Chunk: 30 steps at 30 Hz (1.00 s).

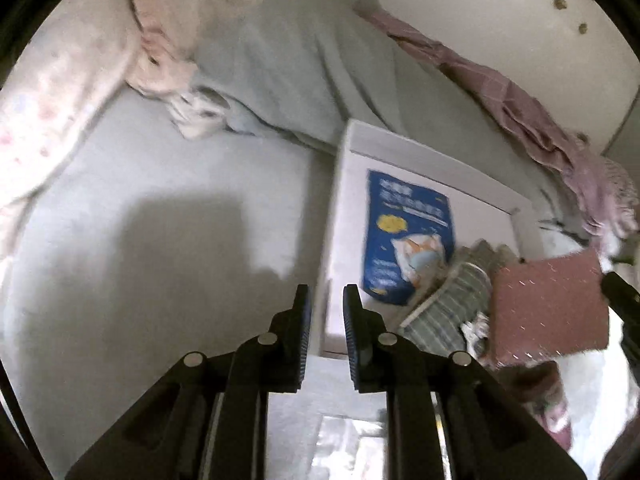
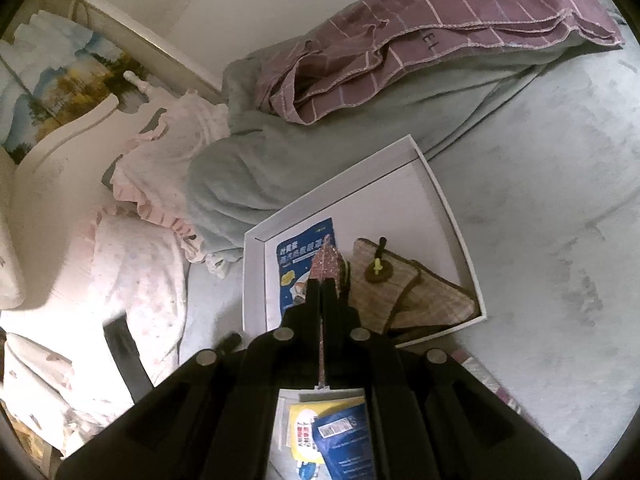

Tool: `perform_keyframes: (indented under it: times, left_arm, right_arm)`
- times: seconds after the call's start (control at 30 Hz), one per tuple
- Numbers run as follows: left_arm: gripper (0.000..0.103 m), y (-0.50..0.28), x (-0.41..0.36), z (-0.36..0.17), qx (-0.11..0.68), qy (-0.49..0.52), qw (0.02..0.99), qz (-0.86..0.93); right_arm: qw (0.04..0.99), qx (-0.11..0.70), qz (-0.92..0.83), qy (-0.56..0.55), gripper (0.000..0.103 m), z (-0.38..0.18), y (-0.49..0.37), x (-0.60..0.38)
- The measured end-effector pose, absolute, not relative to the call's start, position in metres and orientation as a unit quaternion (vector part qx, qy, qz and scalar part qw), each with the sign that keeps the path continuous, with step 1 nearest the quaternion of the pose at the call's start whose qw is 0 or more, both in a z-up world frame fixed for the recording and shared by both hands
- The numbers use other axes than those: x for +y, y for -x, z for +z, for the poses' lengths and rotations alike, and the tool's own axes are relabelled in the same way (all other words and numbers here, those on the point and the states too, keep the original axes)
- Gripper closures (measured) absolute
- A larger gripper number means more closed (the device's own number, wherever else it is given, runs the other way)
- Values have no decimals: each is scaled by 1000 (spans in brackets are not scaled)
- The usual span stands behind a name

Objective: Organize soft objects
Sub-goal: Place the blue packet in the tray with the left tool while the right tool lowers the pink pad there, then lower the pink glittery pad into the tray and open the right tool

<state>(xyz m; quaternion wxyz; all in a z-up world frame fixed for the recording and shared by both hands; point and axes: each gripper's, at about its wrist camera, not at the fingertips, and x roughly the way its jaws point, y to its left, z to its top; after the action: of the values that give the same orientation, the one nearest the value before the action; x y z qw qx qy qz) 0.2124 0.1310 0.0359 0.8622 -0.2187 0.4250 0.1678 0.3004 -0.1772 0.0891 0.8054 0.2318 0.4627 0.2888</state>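
Observation:
A white shallow box (image 2: 440, 192) lies on the grey-blue bed. Inside it are a blue printed package (image 2: 296, 256) and a beige plaid soft pouch (image 2: 384, 284). My right gripper (image 2: 322, 280) is shut on a flat dusty-pink fabric square (image 2: 326, 260), seen edge-on above the box. The left wrist view shows that pink square (image 1: 548, 308) face-on at the right, over a striped cloth (image 1: 452, 304) in the box (image 1: 348, 200). My left gripper (image 1: 326, 292) hovers at the box's near left wall, jaws a little apart with nothing between them.
A rumpled grey-blue blanket (image 2: 260, 168) and a purple checked throw (image 2: 400, 40) are piled behind the box. Pink frilled pillows (image 2: 140, 260) lie by the white headboard (image 2: 60, 152) on the left. Bare mattress (image 2: 560, 240) spreads to the right.

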Motion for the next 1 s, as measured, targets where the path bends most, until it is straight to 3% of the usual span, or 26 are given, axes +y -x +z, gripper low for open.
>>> perform_keyframes:
  times: [0.4, 0.73, 1.0]
  left_arm:
    - [88, -197, 153, 40, 408, 235, 872, 132]
    - [88, -192, 169, 25, 415, 253, 865, 123]
    - [90, -197, 160, 26, 417, 247, 869, 96]
  right_arm:
    - [767, 423, 354, -327, 101, 94, -297, -168]
    - [777, 427, 376, -270, 101, 111, -301, -107]
    - [776, 477, 352, -215, 101, 76, -329, -56]
